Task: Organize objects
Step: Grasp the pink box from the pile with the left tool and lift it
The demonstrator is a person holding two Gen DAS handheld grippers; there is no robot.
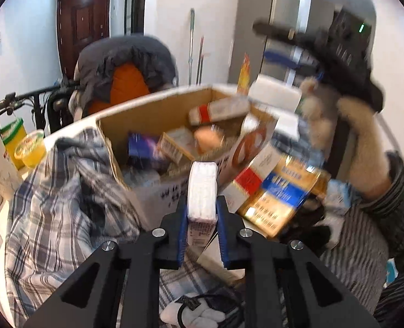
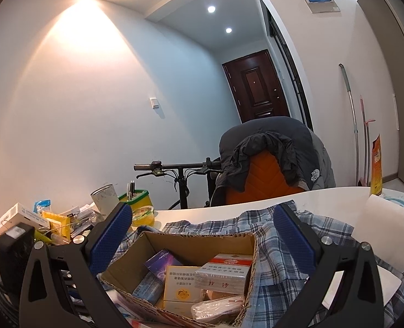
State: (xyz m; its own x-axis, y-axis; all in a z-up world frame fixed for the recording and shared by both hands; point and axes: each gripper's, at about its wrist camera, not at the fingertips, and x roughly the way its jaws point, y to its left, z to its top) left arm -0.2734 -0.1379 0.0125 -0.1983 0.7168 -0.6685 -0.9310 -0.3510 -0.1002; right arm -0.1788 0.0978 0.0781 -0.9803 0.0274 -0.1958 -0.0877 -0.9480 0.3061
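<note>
My left gripper (image 1: 202, 216) is shut on a small white packet (image 1: 202, 194), held upright just in front of the open cardboard box (image 1: 147, 114). The box holds several small cartons. A gold and blue carton (image 1: 281, 194) leans at the box's right side. My right gripper (image 2: 202, 235) is open and empty, held above the same box (image 2: 199, 243), whose cartons show between its blue pads (image 2: 111, 235). In the left wrist view the right gripper (image 1: 278, 31) shows high at the right, held by a gloved hand (image 1: 360, 139).
A blue plaid shirt (image 1: 62, 191) lies around the box on the white table (image 2: 256, 199). A yellow tub (image 2: 144, 216), a cup and small clutter sit at the table's left. A chair with a dark jacket (image 2: 273, 147) and a bicycle stand behind.
</note>
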